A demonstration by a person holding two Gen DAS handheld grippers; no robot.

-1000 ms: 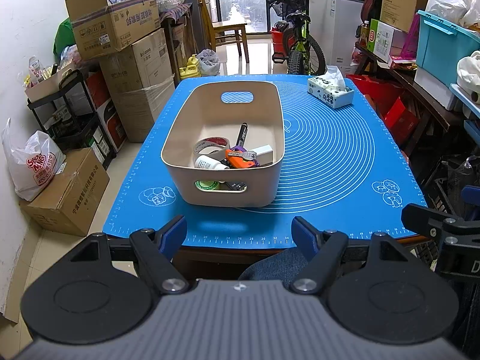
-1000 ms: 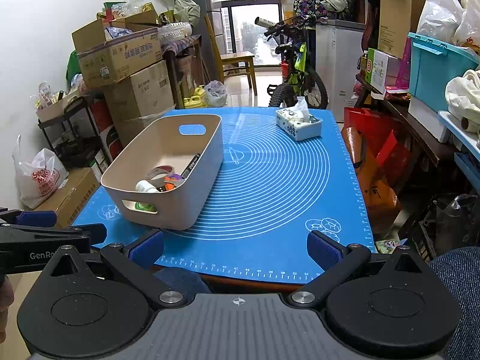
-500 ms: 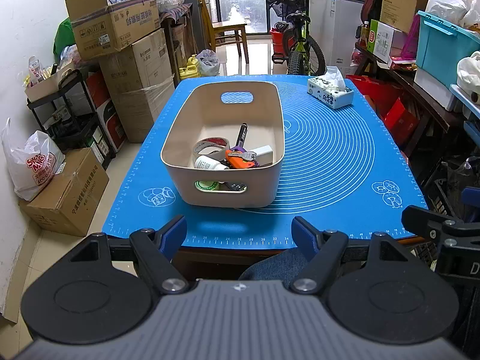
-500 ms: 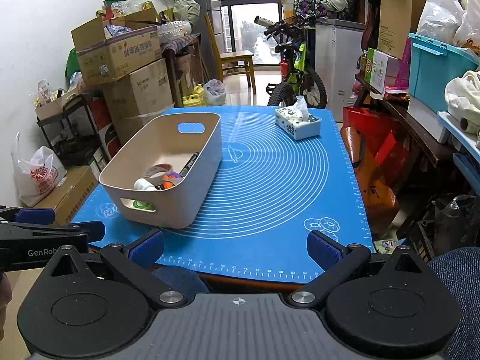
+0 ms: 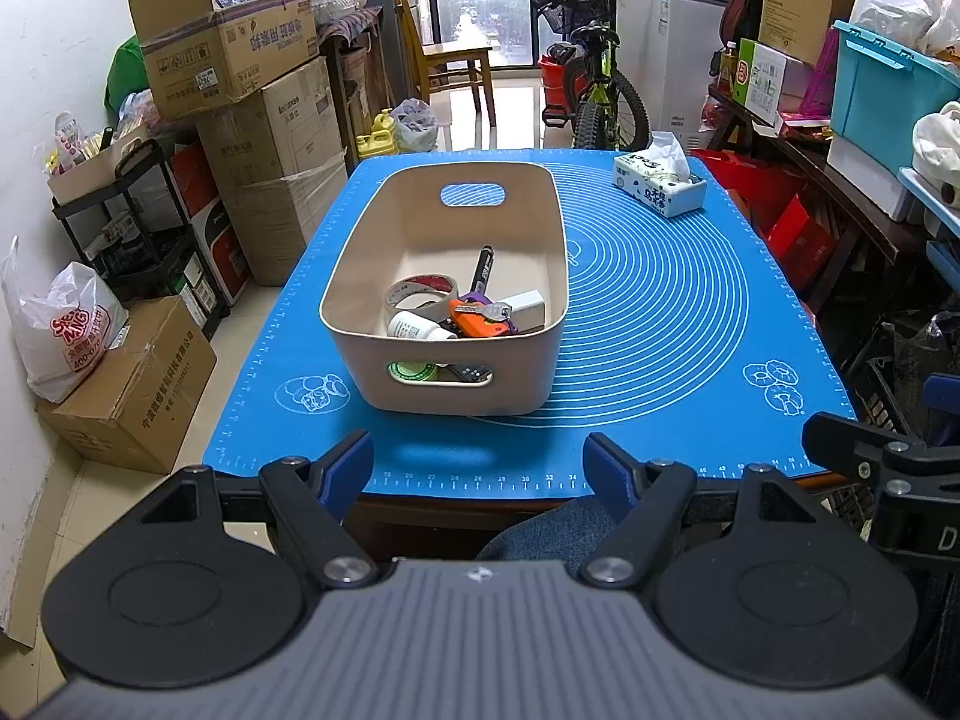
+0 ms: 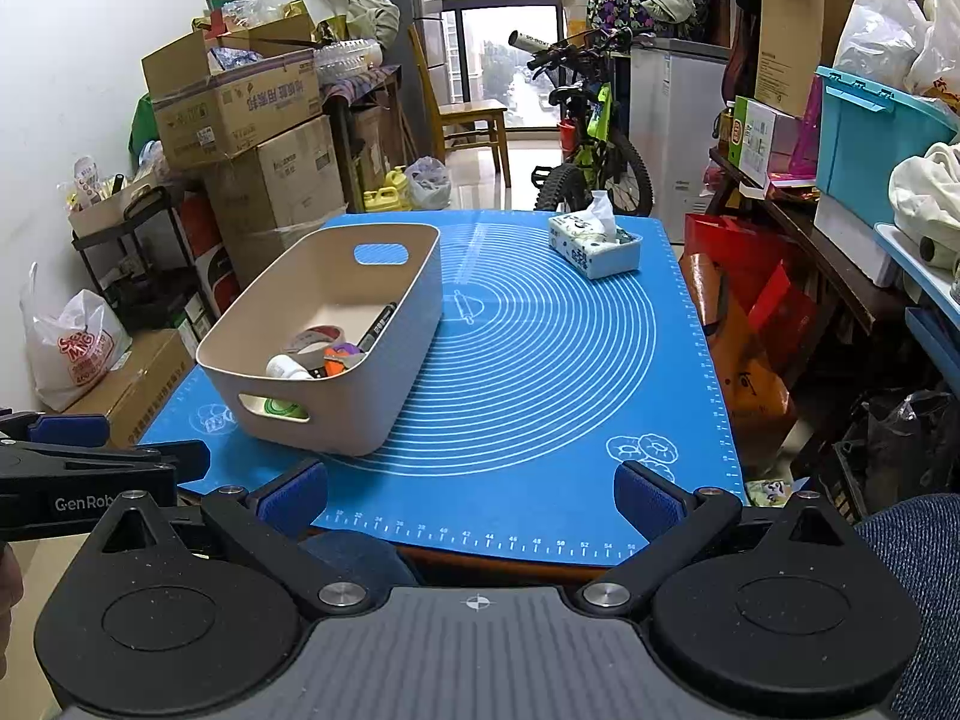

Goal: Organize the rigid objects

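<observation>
Cardboard boxes (image 5: 240,60) and a bicycle (image 5: 594,90) crowd the room behind my table, which a blue mat (image 5: 660,312) covers. On the mat's left half sits the beige bin (image 5: 456,300), holding a tape roll (image 5: 420,294), marker (image 5: 482,267), white bottle (image 5: 414,327) and keys (image 5: 480,318); a tissue box (image 5: 659,183) stands by the far right corner. I hold my left gripper (image 5: 477,465) and right gripper (image 6: 471,495) off the near edge, both spread wide and gripping nothing.

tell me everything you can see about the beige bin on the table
The beige bin is a smooth, plastic-looking rectangular tub with rounded corners and an oval handle cutout at each end. It stands upright on the blue mat, left of the middle, open-topped. Inside lie a tape roll, a black marker, a white bottle, orange-handled keys and a white block. Neither gripper touches it.
</observation>
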